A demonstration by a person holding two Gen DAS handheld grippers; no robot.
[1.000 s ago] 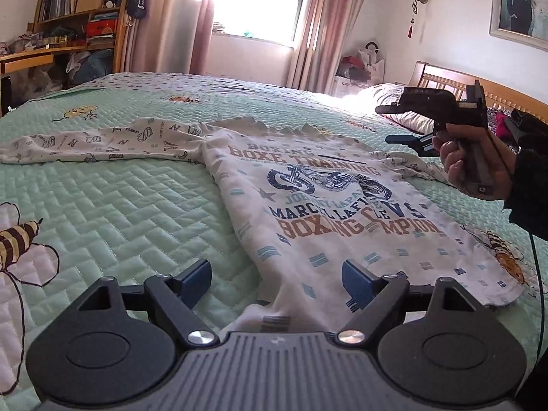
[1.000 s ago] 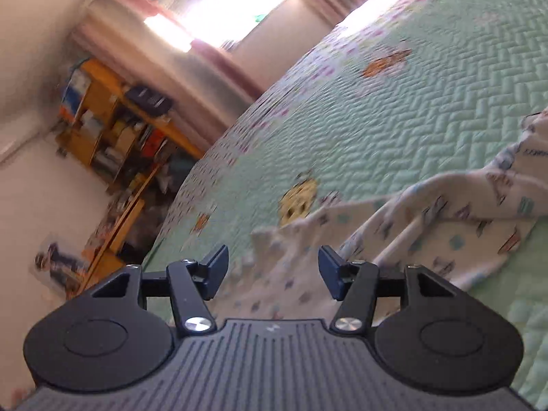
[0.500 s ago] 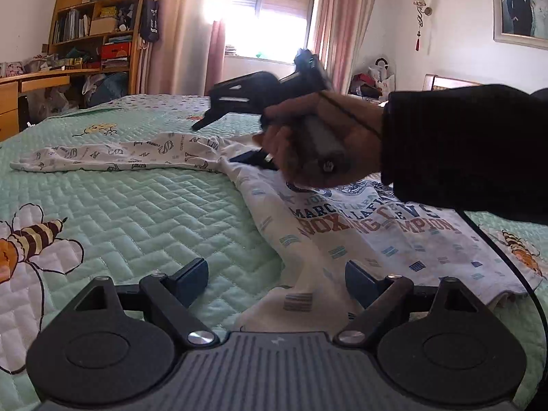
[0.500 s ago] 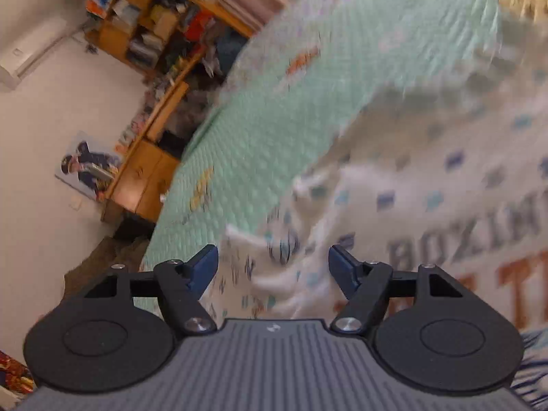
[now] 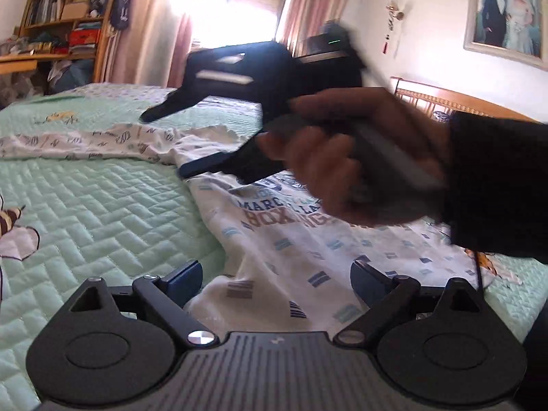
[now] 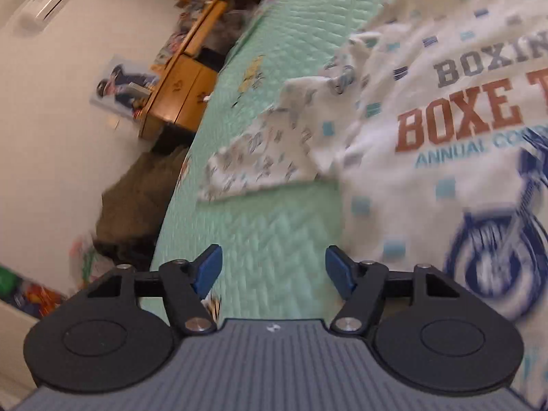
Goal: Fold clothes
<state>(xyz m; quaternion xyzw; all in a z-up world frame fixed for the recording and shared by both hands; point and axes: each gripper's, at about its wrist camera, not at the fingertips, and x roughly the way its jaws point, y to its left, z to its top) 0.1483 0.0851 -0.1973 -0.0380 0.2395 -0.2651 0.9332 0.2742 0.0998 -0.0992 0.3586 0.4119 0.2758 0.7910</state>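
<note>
Left claw (image 5: 275, 279) spreading over shirt (image 5: 291, 246) hem; right claw (image 6: 274, 269) narrowing, empty, above quilt (image 6: 274, 226).

Bright window (image 5: 239, 7) between pink curtains (image 5: 164, 27), wooden bookshelf (image 5: 61, 10) left, framed wedding photo (image 5: 507, 20) on white wall, slatted wooden headboard (image 5: 445, 99), white wall unit (image 6: 51, 0), probably air conditioner.

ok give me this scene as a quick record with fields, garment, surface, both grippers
garment: white printed shirt, spread flat, one sleeve stretched out
surface: green quilted bedspread
left gripper: jaws opening, above the shirt's near edge, not pressing it
right gripper: jaws closing, only bedspread between them, beside the shirt
fold: not yet begun
</note>
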